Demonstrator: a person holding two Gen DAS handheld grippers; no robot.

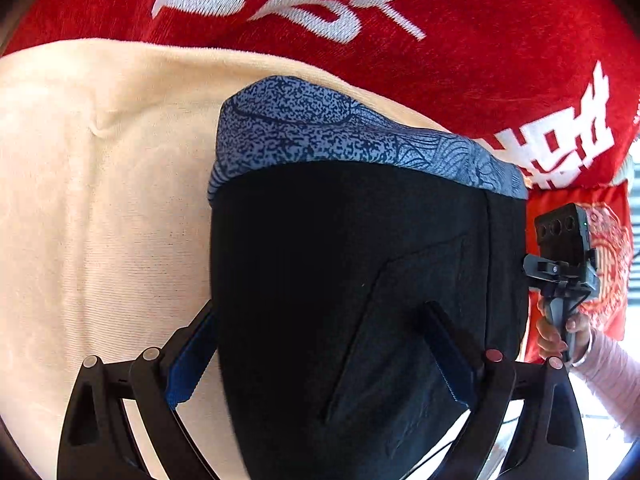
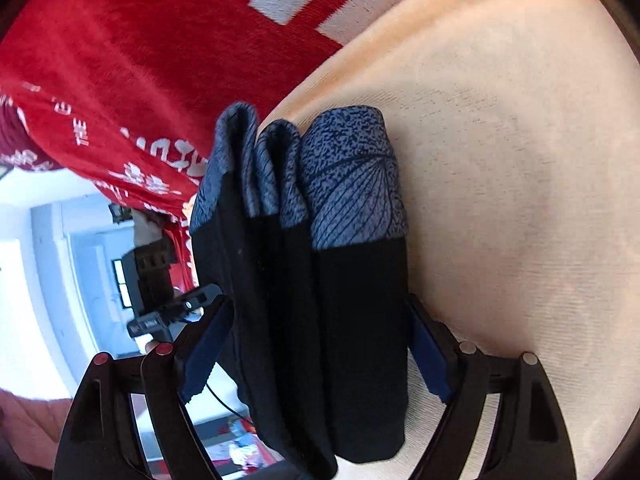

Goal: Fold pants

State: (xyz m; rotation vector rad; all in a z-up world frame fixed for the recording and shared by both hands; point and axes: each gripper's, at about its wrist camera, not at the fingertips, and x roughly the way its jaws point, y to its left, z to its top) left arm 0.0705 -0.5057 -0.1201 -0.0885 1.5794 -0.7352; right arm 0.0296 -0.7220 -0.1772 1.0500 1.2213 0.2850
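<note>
The pants [image 1: 352,264] are black with a blue patterned band at the far end. In the left wrist view they hang flat between the fingers of my left gripper [image 1: 320,344], which is shut on them. In the right wrist view the pants [image 2: 320,280] show as several folded layers on edge between the fingers of my right gripper [image 2: 316,344], which is shut on them. The right gripper also shows in the left wrist view [image 1: 564,248], at the pants' right edge, held by a hand. The pants are lifted above a cream cloth [image 1: 100,200].
A red blanket with white lettering [image 1: 400,40] lies beyond the cream cloth [image 2: 500,160] and also shows in the right wrist view [image 2: 120,60]. A bright room with a doorway [image 2: 80,260] lies past the surface's edge at the left.
</note>
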